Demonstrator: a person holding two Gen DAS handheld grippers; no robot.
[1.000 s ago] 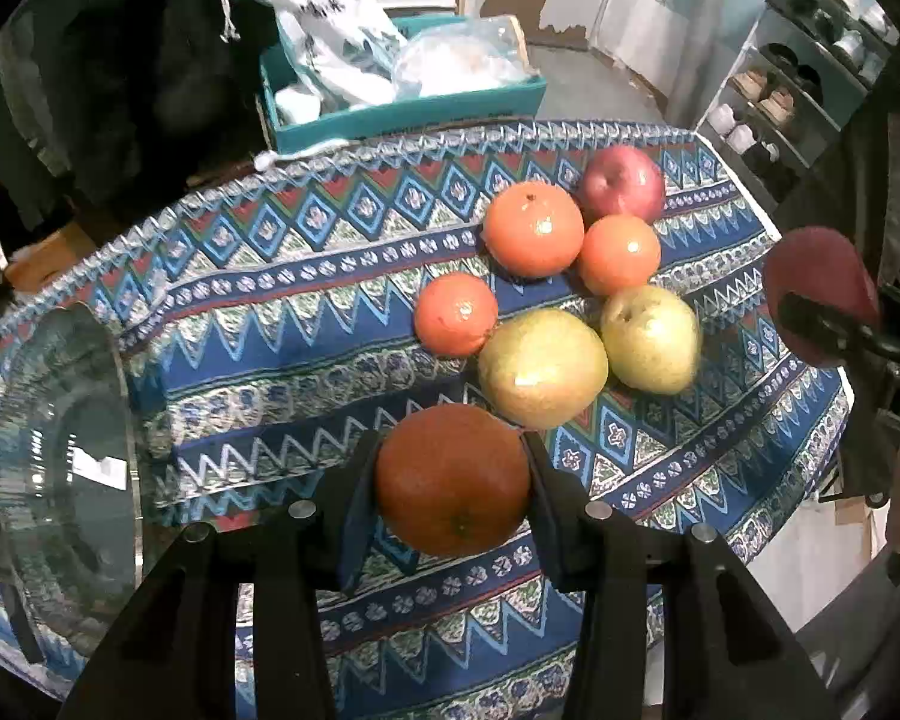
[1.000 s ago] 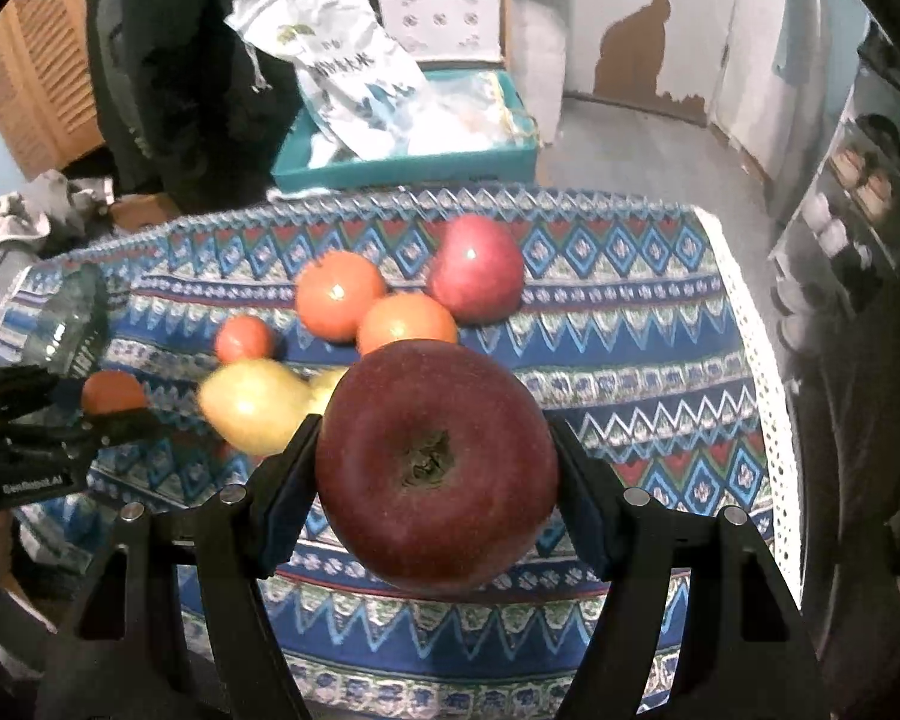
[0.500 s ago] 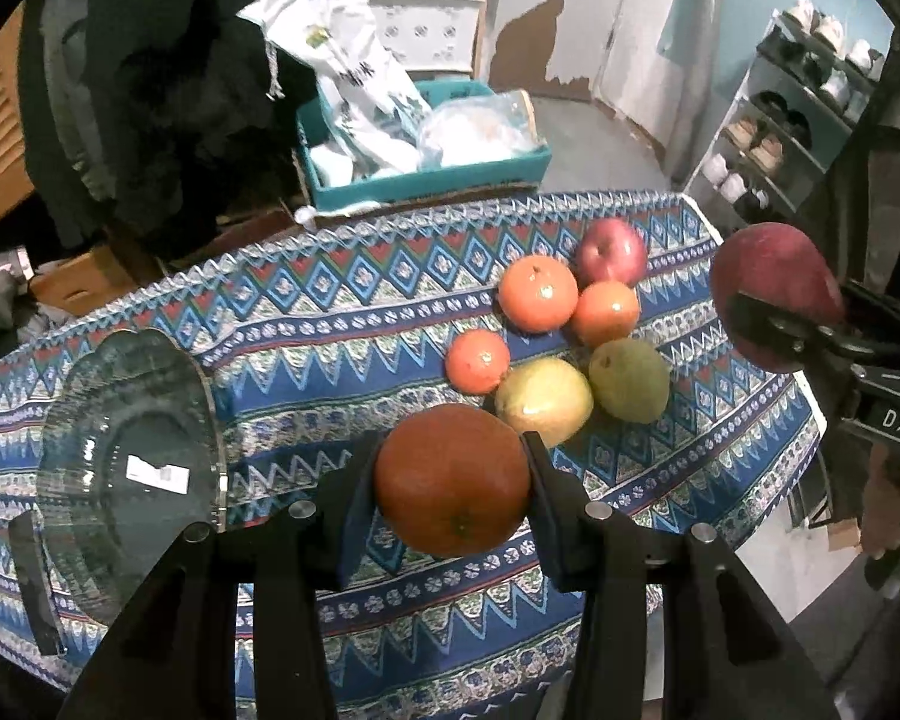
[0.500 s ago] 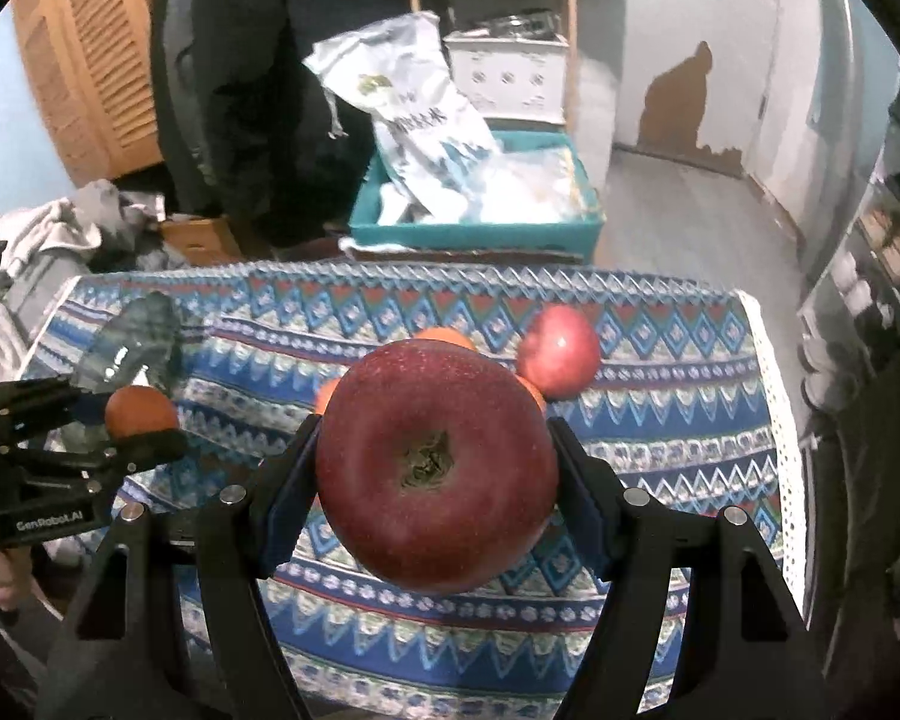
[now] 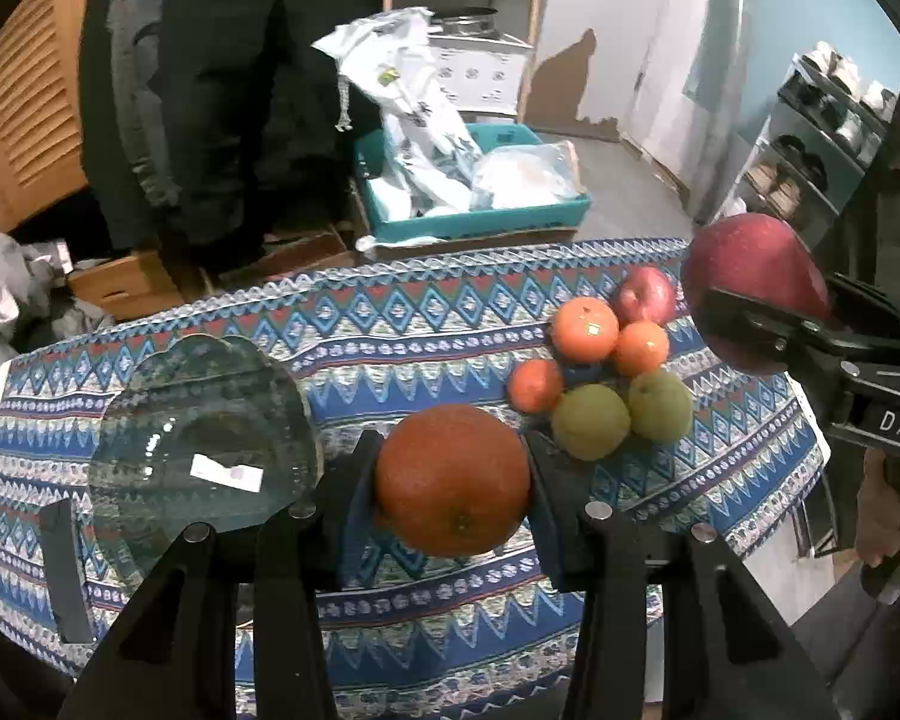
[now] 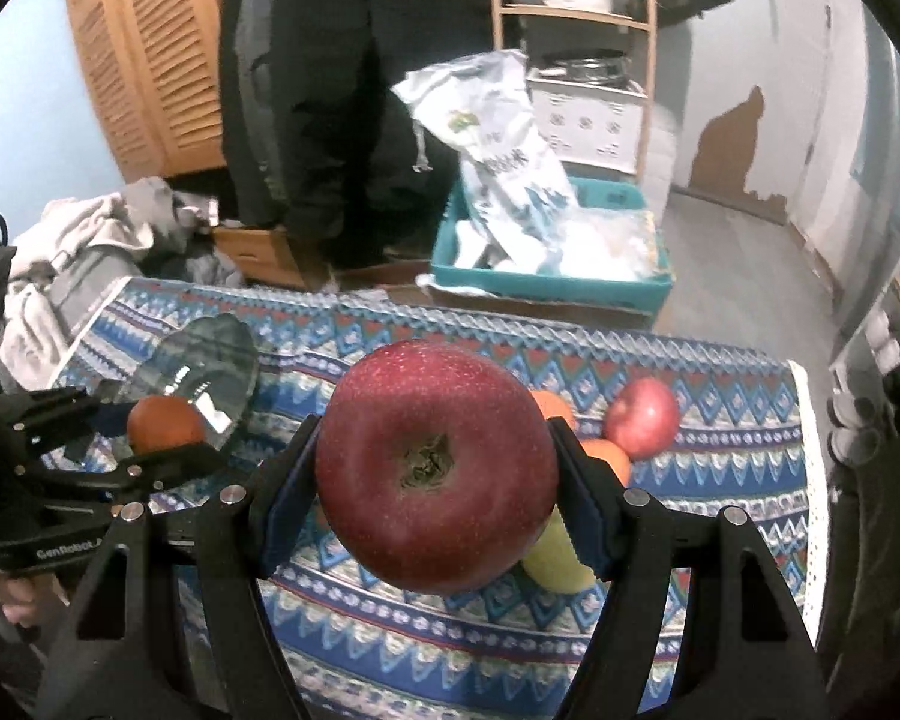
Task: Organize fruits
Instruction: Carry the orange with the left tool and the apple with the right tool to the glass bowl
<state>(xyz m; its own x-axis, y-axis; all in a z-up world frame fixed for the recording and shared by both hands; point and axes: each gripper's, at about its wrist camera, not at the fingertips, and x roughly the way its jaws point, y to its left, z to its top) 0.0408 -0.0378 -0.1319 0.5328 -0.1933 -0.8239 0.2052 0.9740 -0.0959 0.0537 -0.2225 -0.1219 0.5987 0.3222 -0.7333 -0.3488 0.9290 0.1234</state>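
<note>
My left gripper (image 5: pixel 453 480) is shut on an orange (image 5: pixel 453 478), held above the patterned tablecloth (image 5: pixel 390 330). My right gripper (image 6: pixel 435 486) is shut on a large red apple (image 6: pixel 435 483); the same apple (image 5: pixel 750 282) shows at the right of the left wrist view. A clear glass bowl (image 5: pixel 198 450) sits at the table's left end, left of the held orange. On the right part of the table lie three oranges (image 5: pixel 585 319), two green pears (image 5: pixel 591 422) and a second red apple (image 5: pixel 645 297). The right wrist view shows the left gripper (image 6: pixel 168 429) with its orange near the bowl (image 6: pixel 204 360).
A teal crate (image 5: pixel 468 222) with plastic bags stands on the floor beyond the table. A person in dark clothes (image 5: pixel 222 90) stands behind it. A shoe rack (image 5: pixel 822 138) is at the far right, wooden shutters (image 5: pixel 24 120) at the left.
Both grippers have risen and pulled back from the table with their fruit, so the table looks smaller and the whole glass bowl has come into the left wrist view.
</note>
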